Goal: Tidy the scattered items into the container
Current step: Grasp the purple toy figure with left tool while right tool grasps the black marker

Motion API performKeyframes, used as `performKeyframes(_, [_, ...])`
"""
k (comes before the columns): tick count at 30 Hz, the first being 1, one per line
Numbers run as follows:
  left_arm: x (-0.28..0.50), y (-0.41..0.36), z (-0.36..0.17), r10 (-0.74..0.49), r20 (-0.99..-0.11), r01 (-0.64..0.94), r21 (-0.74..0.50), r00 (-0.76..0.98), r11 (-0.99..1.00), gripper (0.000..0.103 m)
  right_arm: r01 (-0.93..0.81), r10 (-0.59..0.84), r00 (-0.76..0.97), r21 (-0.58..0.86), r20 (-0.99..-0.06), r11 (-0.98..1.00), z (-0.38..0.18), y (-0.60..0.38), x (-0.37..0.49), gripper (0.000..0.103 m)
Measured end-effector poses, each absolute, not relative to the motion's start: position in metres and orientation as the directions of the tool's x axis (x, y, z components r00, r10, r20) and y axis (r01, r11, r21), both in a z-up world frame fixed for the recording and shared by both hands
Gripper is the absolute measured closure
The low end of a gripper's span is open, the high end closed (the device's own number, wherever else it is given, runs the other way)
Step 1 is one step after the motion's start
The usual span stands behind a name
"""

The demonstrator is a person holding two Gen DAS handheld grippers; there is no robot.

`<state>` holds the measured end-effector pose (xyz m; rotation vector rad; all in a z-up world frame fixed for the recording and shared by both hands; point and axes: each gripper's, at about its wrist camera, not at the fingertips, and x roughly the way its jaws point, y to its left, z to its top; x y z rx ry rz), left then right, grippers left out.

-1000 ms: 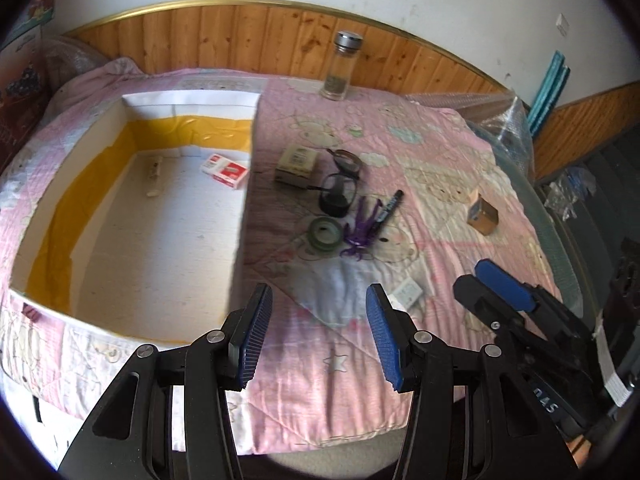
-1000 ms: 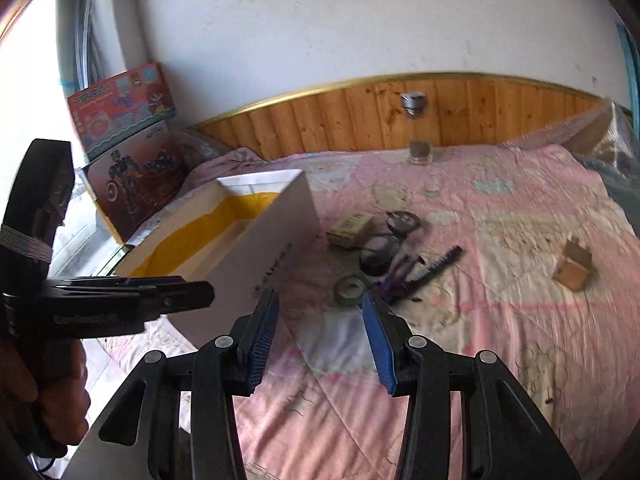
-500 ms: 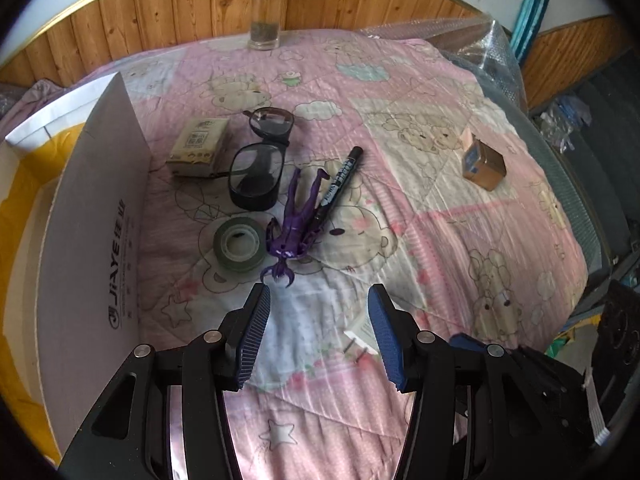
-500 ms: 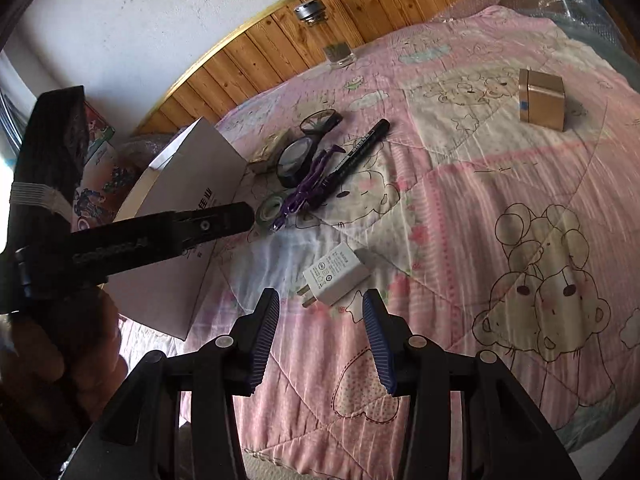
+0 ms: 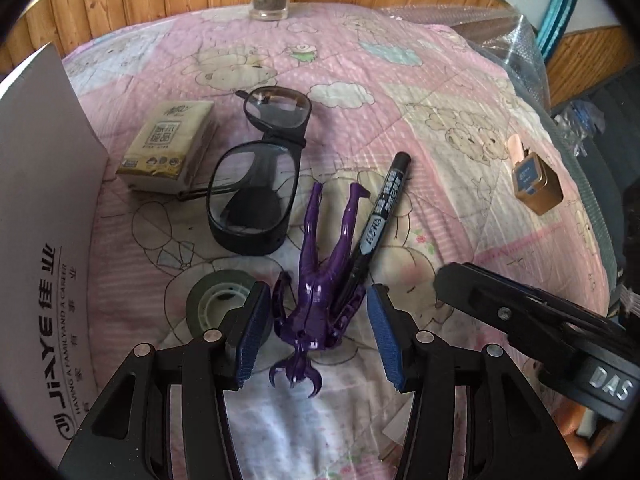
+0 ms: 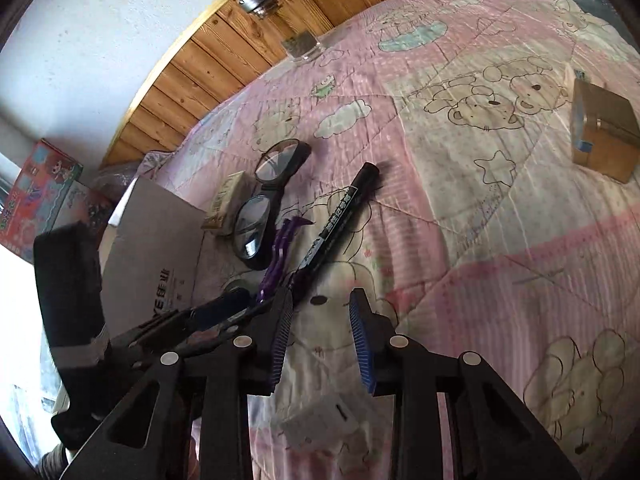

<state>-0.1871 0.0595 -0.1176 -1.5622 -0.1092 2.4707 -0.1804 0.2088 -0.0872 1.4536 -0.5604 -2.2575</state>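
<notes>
Both grippers have come closer to the toys. Left gripper (image 5: 318, 334) has its jaws spread wide, with the purple toy figure (image 5: 320, 288) lying between them. Right gripper (image 6: 320, 338) is spread too, over bare quilt (image 6: 460, 184), the black marker (image 6: 340, 216) just ahead.

White box (image 5: 44, 240) reads "JiAYE"; marker (image 5: 378, 224) "AOHA"; right gripper (image 5: 560, 340) body "DAS".

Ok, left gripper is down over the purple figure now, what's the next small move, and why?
Probably close the left gripper on the purple figure. Its jaws stand open with the figure's torso between them. Watch the black marker: it lies against the figure's side and could get pinched too. The tape roll sits just outside the left finger.
</notes>
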Motion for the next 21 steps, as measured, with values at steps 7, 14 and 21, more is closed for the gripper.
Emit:
performKeyframes(7, [-0.202, 0.047, -0.121, 0.262, -0.862, -0.139, -0.224, -0.434, -0.965, 0.051, 0.122, -0.495, -0.335, 0.484, -0.802, -0.866, -0.107, 0.184, -0.221, 0.071])
performKeyframes(14, [-0.203, 0.033, -0.121, 0.300, -0.848, -0.119, -0.276, -0.436, -0.954, 0.050, 0.240, -0.378, -0.346, 0.308, -0.859, -0.921, -0.104, 0.145, -0.241, 0.071])
performKeyframes(21, [-0.206, 0.030, -0.119, 0.275, -0.860, -0.108, -0.254, -0.429, -0.961, 0.050, 0.288, -0.323, -0.363, 0.224, -0.874, -0.931, -0.101, 0.159, -0.244, 0.089])
